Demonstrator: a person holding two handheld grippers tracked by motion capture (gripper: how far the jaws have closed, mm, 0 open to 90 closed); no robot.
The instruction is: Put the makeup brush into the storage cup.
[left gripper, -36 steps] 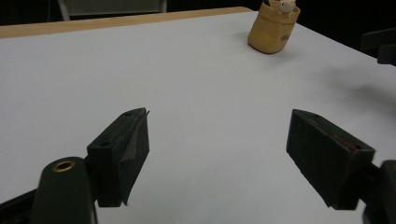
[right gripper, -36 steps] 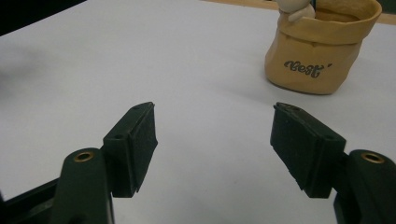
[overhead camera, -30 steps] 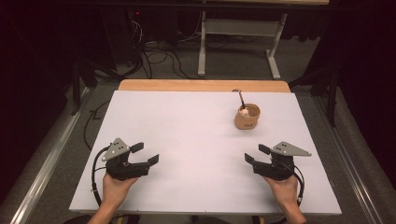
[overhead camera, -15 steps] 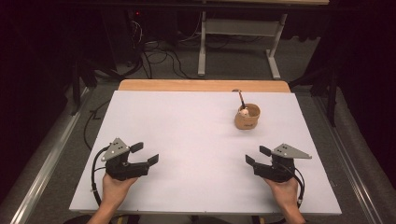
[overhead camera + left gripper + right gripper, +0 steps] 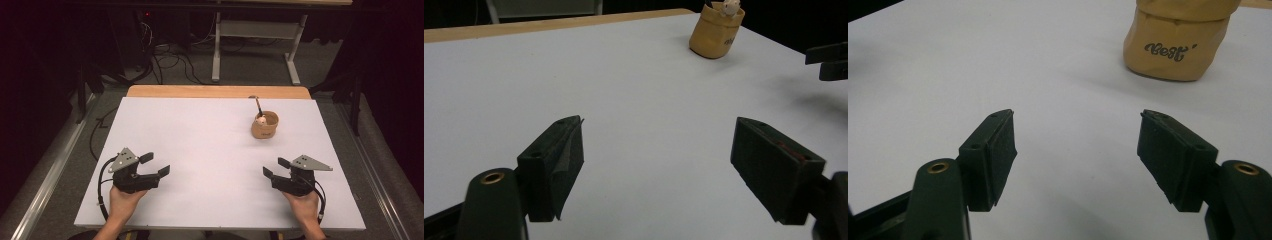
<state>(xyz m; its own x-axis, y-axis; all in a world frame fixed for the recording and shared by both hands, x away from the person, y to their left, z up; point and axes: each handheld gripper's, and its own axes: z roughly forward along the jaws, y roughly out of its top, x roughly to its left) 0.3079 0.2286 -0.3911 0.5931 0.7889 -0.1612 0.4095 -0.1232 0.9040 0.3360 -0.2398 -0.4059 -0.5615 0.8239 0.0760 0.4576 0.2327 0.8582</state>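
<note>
The room around you is dark, with cables and a table frame on the floor beyond, and in front of you lies a white table (image 5: 210, 150) with a strip of bare wood along its far edge. The one thing standing on it is a small tan pouch (image 5: 264, 125), upright on the far right part of the surface, with a dark handle and something pale poking out of its open top. From the right gripper view you can read dark script lettering on the pouch (image 5: 1180, 42) wall.

As far as the work goes, nothing looks started: the pouch is untouched and neither tool carries anything. Everything that involves the pouch is left to do, I judge.

Your left gripper (image 5: 152, 165) sits low over the near left part of the table, held from below by your left hand (image 5: 124, 202), its jaws spread wide and pointing right and slightly away. Your right gripper (image 5: 275, 168) mirrors it at the near right, your right hand (image 5: 303, 204) behind it, jaws apart and empty, pointing left and forward. The pouch is well apart from the left tool and nearer the right one, ahead of its jaws.
</note>
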